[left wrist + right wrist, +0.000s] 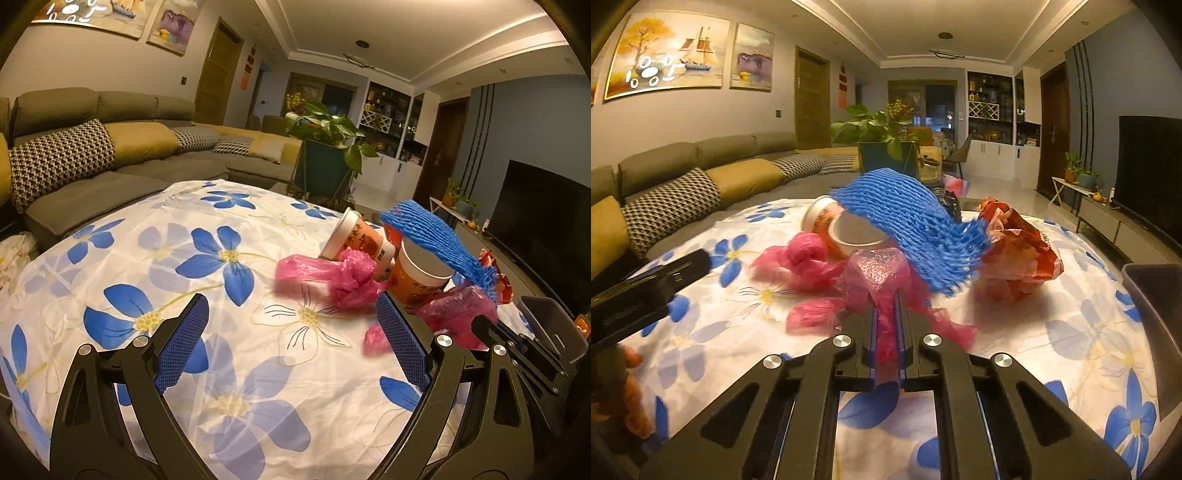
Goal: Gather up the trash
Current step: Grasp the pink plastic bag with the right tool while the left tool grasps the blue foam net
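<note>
My right gripper (886,295) pinches crinkled pink plastic bag (875,273); left gripper (291,325) wide. Blue foam net (916,229) may snag, toppling paper cup (857,236).

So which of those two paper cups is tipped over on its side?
The far cup, the one at the back of the pile. It leans over behind the pink bag. The near cup stands upright under the blue foam net.

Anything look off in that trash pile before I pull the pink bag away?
Yes. One paper cup lies tipped on its side behind the upright cup, and the blue foam net is draped over that cup's rim, close above the pink bag the right gripper clamps.
</note>
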Tool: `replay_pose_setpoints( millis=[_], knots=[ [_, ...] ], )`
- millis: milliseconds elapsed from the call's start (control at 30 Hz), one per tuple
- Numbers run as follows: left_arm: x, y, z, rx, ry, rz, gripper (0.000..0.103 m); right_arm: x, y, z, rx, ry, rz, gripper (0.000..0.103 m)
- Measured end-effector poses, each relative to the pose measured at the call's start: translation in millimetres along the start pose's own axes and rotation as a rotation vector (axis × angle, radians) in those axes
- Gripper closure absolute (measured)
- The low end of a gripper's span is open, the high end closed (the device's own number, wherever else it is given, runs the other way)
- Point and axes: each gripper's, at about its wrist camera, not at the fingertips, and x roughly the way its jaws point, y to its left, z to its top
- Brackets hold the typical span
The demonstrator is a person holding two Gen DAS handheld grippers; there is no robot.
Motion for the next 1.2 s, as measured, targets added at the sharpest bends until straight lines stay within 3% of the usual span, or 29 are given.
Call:
replay_pose_setpoints(
  millis=[333, 533, 700, 1200],
  knots=[
    [4, -11, 0, 0.002, 0.016, -0.032, 0.013, -58, -10, -9, -0.025, -0.062, 0.029, 0.094],
    [6, -25, -1, 0.030, 0.016, -0.049, 0.013, -71, -30, -22, -0.021, -0.031, -0.043, 0.094],
    [4, -45, 0, 0.045, 0.024, -0.146, 0.013, -80, -45, -29, 0.007, -0.023, -0.070, 0.094],
    [7, -92, -13, 0.117, 0.070, -0.273, 0.013, -105, -81, -30, 0.030, -0.037, -0.210, 0.094]
  ],
)
